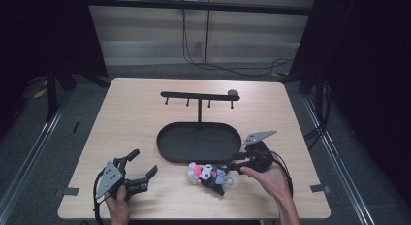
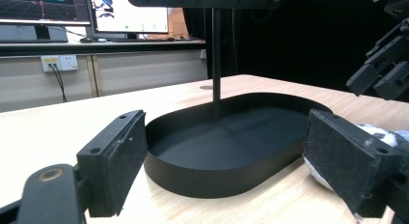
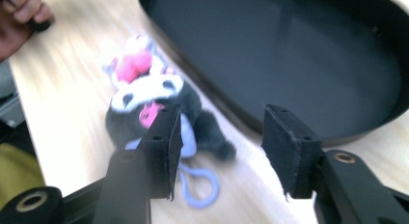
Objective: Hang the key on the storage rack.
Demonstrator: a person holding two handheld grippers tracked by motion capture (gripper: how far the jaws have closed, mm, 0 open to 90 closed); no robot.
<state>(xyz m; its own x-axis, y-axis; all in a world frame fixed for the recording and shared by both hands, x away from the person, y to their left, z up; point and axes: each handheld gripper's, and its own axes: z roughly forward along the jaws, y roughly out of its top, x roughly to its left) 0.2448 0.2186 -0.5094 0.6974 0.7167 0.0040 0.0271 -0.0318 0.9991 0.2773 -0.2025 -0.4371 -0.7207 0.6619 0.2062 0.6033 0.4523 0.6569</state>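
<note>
Your right gripper (image 1: 231, 167) hovers just right of the plush (image 1: 209, 175), which lies on the counter (image 1: 135, 108) just in front of the tray (image 1: 167, 142), near its right end. In the right gripper view the plush (image 3: 154, 96) is black and white with a pink patch, and a pale blue ring (image 3: 200, 185) lies on the wood beside it. Your right fingers (image 3: 164, 151) stand half apart with nothing between them; the plush lies past the one on the left of that view, and the other reaches toward the tray rim (image 3: 226, 113). No pad presses on the toy.

Your left gripper (image 1: 138, 172) rests at the front left of the counter, well apart from the plush, and points toward the tray. Its fingers (image 2: 118, 161) are spread wide and hold nothing; between them you see the tray wall (image 2: 212, 178) and the stand's post (image 2: 216, 55). The stand's bar (image 1: 198, 95) with its pegs rises behind the tray.
</note>
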